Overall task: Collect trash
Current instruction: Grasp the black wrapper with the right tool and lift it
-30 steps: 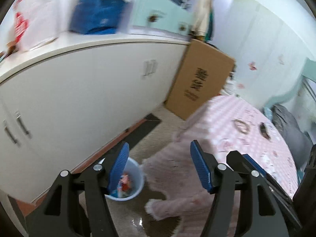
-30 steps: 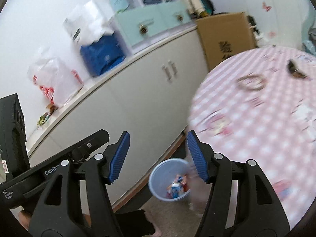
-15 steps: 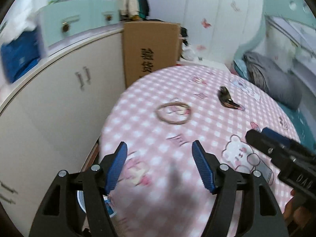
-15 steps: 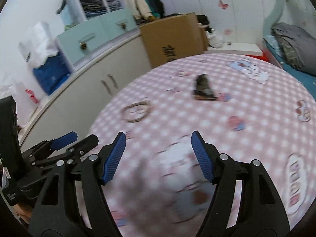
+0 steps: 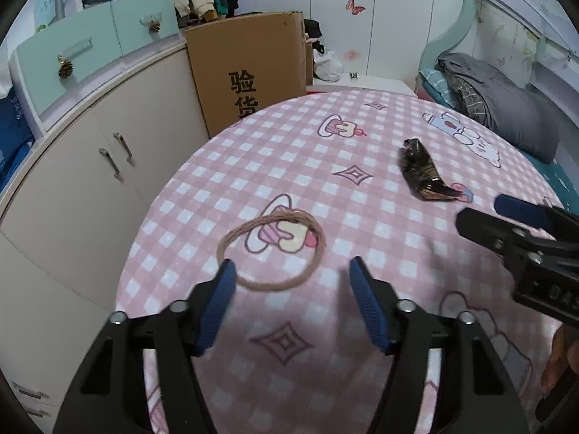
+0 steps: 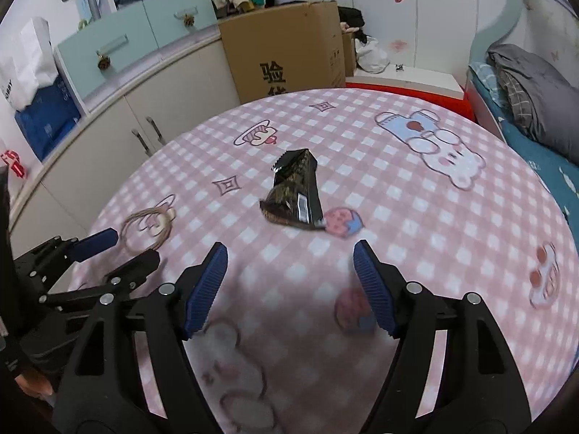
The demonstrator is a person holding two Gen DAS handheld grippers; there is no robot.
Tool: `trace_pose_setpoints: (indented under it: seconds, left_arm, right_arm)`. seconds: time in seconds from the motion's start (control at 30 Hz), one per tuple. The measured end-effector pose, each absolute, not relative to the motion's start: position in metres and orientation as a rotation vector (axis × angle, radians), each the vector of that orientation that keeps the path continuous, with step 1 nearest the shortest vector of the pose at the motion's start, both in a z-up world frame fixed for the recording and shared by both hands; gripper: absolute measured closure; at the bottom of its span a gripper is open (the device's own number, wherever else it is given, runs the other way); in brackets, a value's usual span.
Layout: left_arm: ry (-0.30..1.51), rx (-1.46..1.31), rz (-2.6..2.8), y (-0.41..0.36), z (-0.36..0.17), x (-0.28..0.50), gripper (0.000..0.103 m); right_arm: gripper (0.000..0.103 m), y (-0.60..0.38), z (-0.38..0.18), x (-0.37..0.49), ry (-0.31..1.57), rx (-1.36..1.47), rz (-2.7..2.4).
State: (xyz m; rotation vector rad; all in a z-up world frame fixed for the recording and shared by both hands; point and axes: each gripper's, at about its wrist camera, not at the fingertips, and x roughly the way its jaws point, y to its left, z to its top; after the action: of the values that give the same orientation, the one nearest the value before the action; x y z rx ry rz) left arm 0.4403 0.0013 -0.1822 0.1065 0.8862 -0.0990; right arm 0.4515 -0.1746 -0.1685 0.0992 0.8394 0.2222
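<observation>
A loop of brown twine [image 5: 271, 249] lies on the pink checked tablecloth [image 5: 325, 379], just ahead of my open, empty left gripper [image 5: 291, 271]. It also shows in the right wrist view [image 6: 146, 226]. A crumpled black snack wrapper [image 6: 295, 195] lies mid-table, ahead of my open, empty right gripper [image 6: 289, 256]; it also shows in the left wrist view [image 5: 423, 177]. The left gripper appears at the left of the right wrist view [image 6: 119, 249], and the right gripper at the right of the left wrist view [image 5: 485, 213].
A white cabinet [image 5: 108, 152] runs along the table's left side, with teal drawers [image 5: 94, 50] on top. A cardboard box [image 6: 286, 47] stands behind the table. A bed with grey bedding [image 5: 506, 108] is at the right.
Both grippers swung up and right from over the blue trash bin on the floor to above the table. The bin has left view; the twine and wrapper are now close ahead.
</observation>
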Motion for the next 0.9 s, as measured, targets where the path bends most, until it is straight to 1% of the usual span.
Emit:
trace_pose_setpoints:
  seconds: [0.1,0.13,0.17,0.23,0.27,0.4,0.43,0.47,0.6,0.63,0.77,0.9]
  left_arm:
    - [0.887,0.119,-0.101,0.0,-0.186,0.448,0.055]
    - [0.892,0.105,-0.113,0.0,-0.186,0.45,0.062]
    - [0.894,0.085,-0.12,0.002,-0.185,0.453,0.075]
    - [0.883,0.089,-0.094,0.003,-0.186,0.458,0.089]
    - [0.883,0.078,-0.094,0.004,-0.185,0.46,0.099]
    - [0.886,-0.015,-0.107,0.017,-0.185,0.461,0.1]
    - [0.886,-0.034,-0.108,0.02,-0.186,0.46,0.1]
    - [0.885,-0.052,-0.108,0.023,-0.186,0.459,0.1]
    - [0.88,-0.074,-0.12,0.026,-0.186,0.452,0.1]
    - [0.88,-0.081,-0.125,0.027,-0.186,0.45,0.1]
    - [0.877,-0.102,-0.132,0.032,-0.185,0.439,0.1]
    - [0.86,-0.139,-0.143,0.042,-0.18,0.422,0.101]
  right_arm:
    - [0.03,-0.17,-0.174,0.471,0.857,0.087,0.218]
    - [0.03,-0.169,-0.175,0.477,0.861,0.085,0.219]
    - [0.03,-0.167,-0.176,0.484,0.865,0.078,0.214]
    - [0.03,-0.164,-0.178,0.494,0.866,0.07,0.209]
    - [0.03,-0.163,-0.179,0.499,0.872,0.063,0.206]
    - [0.031,-0.157,-0.18,0.507,0.883,0.033,0.2]
    - [0.046,-0.157,-0.18,0.506,0.882,0.028,0.201]
    - [0.058,-0.156,-0.179,0.504,0.878,0.011,0.195]
    - [0.073,-0.152,-0.179,0.496,0.874,-0.036,0.203]
    - [0.075,-0.151,-0.178,0.493,0.871,-0.034,0.21]
    - [0.077,-0.146,-0.178,0.474,0.864,-0.016,0.27]
    - [0.078,-0.138,-0.173,0.455,0.853,0.02,0.331]
